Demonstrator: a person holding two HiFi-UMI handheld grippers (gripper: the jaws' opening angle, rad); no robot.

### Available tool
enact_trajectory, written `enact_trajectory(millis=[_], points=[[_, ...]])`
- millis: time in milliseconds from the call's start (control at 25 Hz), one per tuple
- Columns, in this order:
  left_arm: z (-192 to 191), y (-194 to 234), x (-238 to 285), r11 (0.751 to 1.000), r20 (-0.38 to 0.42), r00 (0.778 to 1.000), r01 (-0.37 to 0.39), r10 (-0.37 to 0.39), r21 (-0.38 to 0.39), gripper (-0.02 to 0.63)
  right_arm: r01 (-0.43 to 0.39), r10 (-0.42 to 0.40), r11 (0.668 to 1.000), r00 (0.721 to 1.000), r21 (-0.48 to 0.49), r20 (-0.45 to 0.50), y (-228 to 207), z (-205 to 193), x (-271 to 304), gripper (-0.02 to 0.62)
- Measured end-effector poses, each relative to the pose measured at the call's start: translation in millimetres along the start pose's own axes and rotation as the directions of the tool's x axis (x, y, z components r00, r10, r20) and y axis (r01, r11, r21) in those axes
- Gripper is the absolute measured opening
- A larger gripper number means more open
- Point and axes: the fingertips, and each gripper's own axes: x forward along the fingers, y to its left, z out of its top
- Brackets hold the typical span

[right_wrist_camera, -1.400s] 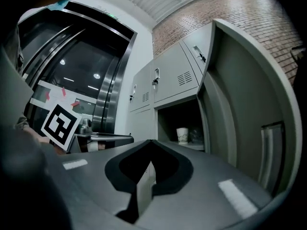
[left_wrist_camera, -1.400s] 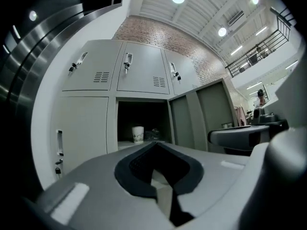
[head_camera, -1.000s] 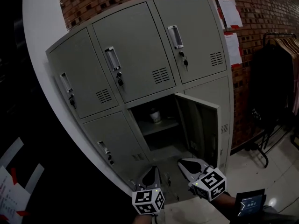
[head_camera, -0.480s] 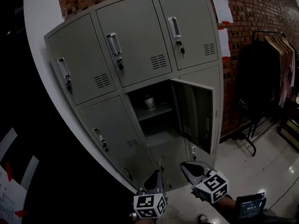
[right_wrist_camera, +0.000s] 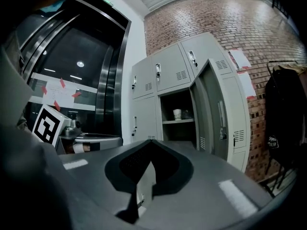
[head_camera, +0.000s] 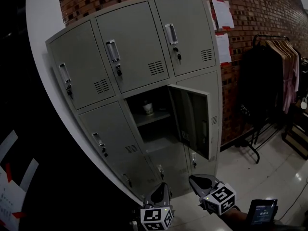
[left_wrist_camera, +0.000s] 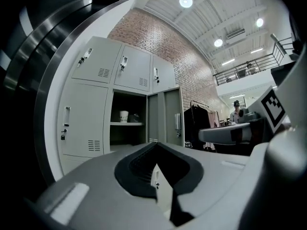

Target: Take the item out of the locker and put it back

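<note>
The grey locker (head_camera: 134, 61) stands against a brick wall, and its lower middle door (head_camera: 192, 119) hangs open to the right. A white cup (head_camera: 147, 108) stands on the shelf inside, also seen in the left gripper view as the cup (left_wrist_camera: 124, 116) and in the right gripper view as the cup (right_wrist_camera: 177, 114). Something dark lies beside it (left_wrist_camera: 135, 118). My left gripper (head_camera: 162, 186) and right gripper (head_camera: 196, 179) hover low at the frame's bottom, well short of the locker. Both are shut with nothing between the jaws (left_wrist_camera: 154, 145) (right_wrist_camera: 152, 143).
A clothes rack (head_camera: 274, 76) with dark and pink garments stands to the right. Papers (head_camera: 221, 13) are pinned on the brick wall. A white curved wall (head_camera: 43, 81) rises at the left. A small lit screen (head_camera: 262, 211) sits by my right wrist. A person (left_wrist_camera: 236, 110) stands far off.
The locker has slid left and looks smaller and farther away. Both grippers sit lower in the head view. Their jaws stay shut, and the door and the cup are unchanged.
</note>
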Motion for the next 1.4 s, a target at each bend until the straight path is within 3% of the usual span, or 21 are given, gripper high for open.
enact_trajectory(millis=[600, 1400], points=[[-12.7, 2.6, -9.8, 0.996, 0.007, 0.997, -0.080, 0.080, 0.033, 0.000, -0.053, 0.053, 0.998, 0.998, 0.016, -0.040, 8.1, -21.4, -5.5, 0.003], [-17.8, 4.6, -2.6, 0.998, -0.015, 0.998, -0.059, 0.060, 0.014, 0.000, -0.058, 0.058, 0.998, 0.998, -0.014, -0.035, 7.5, -13.0, 6.7, 0.003]])
